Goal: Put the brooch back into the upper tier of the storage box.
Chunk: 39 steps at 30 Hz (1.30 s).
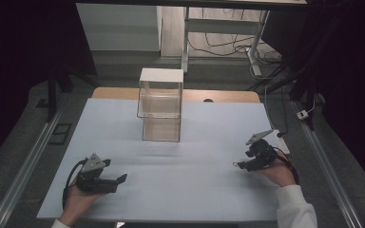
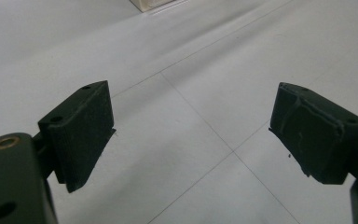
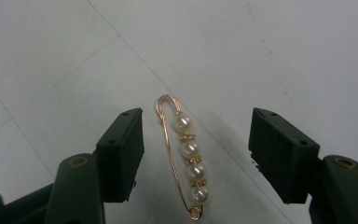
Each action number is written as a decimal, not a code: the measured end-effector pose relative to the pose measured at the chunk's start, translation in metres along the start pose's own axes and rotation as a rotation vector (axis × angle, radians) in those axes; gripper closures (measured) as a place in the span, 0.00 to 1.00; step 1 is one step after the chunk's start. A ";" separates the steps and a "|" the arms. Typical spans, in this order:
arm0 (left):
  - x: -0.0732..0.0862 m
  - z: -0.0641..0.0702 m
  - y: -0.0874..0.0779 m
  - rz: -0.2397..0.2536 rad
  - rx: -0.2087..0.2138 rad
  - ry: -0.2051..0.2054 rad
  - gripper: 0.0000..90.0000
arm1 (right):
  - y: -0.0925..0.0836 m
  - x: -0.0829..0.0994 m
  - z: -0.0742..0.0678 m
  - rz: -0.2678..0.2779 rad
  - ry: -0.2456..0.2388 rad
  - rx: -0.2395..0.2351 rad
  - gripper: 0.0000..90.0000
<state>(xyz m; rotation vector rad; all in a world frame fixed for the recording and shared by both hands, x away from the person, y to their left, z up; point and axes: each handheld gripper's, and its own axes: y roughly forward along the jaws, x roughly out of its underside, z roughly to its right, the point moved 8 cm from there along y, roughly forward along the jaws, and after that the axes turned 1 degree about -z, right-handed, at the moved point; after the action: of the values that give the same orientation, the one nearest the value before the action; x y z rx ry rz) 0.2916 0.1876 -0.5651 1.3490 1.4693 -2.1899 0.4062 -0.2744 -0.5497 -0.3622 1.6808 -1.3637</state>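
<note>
The pearl pin [image 3: 182,156] lies flat on the white table [image 3: 261,56], between the jaws of your right claw [image 3: 196,154] and touching neither pad; it sits somewhat nearer the left-hand pad in the right gripper view. Its long axis runs roughly along the claw's reach, the rounded gold bend pointing away from you and the small coiled end nearest the claw's body. Four pearls line one side. Your right claw stands fairly wide around it, gripping nothing. Your left claw [image 2: 191,135] stands wide over bare table. From the high view, the pin is probably too small to pick out.
</note>
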 end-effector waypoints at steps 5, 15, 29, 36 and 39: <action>0.000 0.000 0.000 0.000 -0.001 0.001 0.15 | 0.005 0.004 0.000 -0.028 0.001 -0.010 0.43; 0.000 0.000 0.000 -0.001 0.002 0.003 0.15 | 0.011 0.008 -0.002 -0.070 -0.015 -0.028 0.54; 0.000 0.000 -0.001 -0.001 0.000 0.002 0.15 | 0.014 0.011 -0.001 -0.099 -0.023 -0.023 0.76; 0.000 0.000 -0.002 0.002 -0.003 0.002 0.15 | 0.013 0.012 -0.003 -0.099 -0.038 -0.020 0.88; 0.000 -0.001 -0.002 0.002 -0.003 0.002 0.15 | 0.013 0.012 -0.003 -0.098 -0.045 -0.019 0.88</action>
<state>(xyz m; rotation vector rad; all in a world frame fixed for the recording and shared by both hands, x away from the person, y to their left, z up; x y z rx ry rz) 0.2910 0.1893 -0.5642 1.3512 1.4708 -2.1854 0.4010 -0.2764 -0.5667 -0.4889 1.6583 -1.4009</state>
